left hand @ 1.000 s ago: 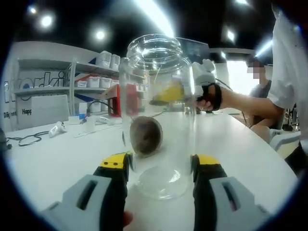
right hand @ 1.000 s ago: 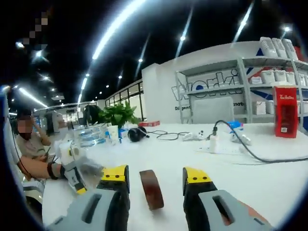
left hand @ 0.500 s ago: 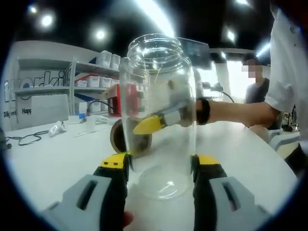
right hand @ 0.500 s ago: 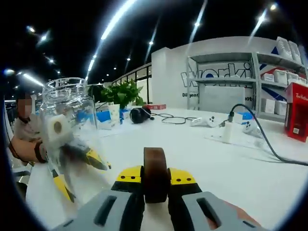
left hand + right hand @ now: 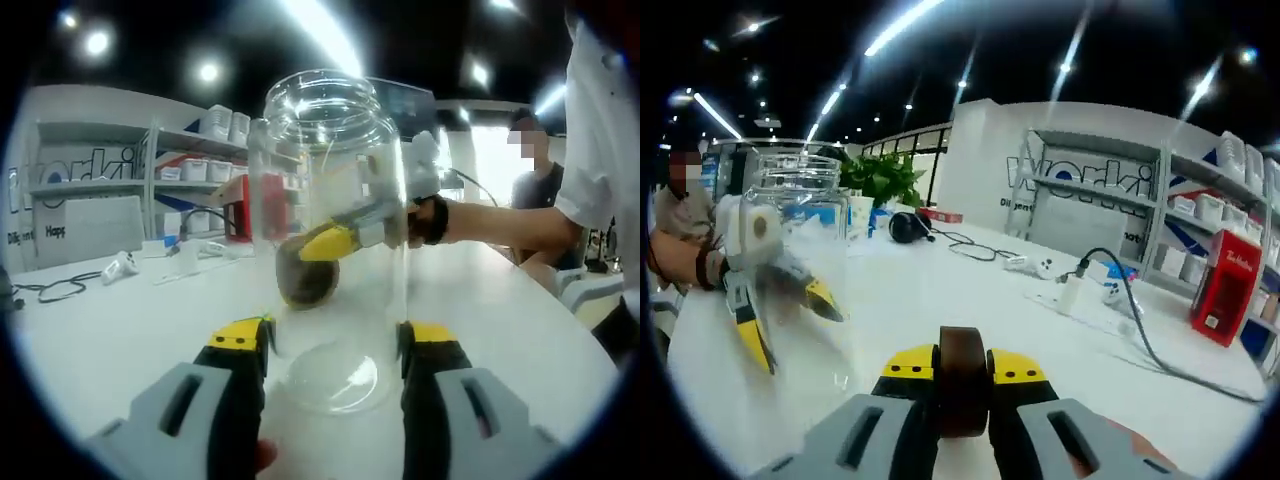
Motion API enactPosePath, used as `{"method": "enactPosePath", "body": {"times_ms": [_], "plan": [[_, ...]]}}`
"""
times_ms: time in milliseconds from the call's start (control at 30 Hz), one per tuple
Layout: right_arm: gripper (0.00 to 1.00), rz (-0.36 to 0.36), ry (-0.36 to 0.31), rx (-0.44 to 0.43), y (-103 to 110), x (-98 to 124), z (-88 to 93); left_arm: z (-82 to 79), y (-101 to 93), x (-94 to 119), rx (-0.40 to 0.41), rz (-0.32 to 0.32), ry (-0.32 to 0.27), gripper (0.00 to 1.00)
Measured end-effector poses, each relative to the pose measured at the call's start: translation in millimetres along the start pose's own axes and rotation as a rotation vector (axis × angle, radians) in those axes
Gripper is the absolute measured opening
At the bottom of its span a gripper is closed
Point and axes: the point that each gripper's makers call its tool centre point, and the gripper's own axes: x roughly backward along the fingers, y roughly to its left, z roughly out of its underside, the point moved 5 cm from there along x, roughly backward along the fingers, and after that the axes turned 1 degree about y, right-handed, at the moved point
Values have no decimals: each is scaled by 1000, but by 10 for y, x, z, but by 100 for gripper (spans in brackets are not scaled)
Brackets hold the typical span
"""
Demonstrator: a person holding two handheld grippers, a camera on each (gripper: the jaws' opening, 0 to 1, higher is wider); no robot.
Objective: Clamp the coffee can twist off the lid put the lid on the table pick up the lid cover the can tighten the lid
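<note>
**Jar clamped, lid pinched**

Your left gripper (image 5: 335, 345) pinches the open glass jar (image 5: 328, 230), upright at frame centre on the white table (image 5: 120, 330). Your right gripper (image 5: 962, 368) is pressed onto the brown lid (image 5: 962, 380), held on edge at lower centre; the jar stands left.

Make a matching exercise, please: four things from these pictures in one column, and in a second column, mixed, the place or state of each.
1. glass jar
2. brown lid
3. red box
4. potted plant

a. far down the table, behind the jar
b. open at the top, between the left gripper's jaws
c. on the shelf at the right
d. clamped on edge in the right gripper

Pairs: 1-b, 2-d, 3-c, 4-a
</note>
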Motion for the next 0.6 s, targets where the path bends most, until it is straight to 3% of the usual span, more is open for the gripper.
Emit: {"method": "enactPosePath", "body": {"times_ms": [33,133,167,233,300,400,433,500,600], "plan": [[13,7,14,44,8,9,-1,0,-1,0,0,0,0,44],[13,65,80,313,-29,17,11,0,-1,1,0,0,0,44],[13,70,89,359,-23,16,23,1,-1,1,0,0,0,44],[13,60,76,345,-9,8,53,1,-1,1,0,0,0,44],[13,92,117,487,-46,21,87,1,-1,1,0,1,0,44],[13,107,136,584,-24,41,138,2,0,2,0,1,1,44],[14,128,175,705,-21,54,165,2,-1,2,-1,1,1,44],[14,139,223,845,13,62,229,2,1,2,-1,1,1,44],[14,120,199,741,55,74,267,3,4,1,-2,1,2,44]]}}
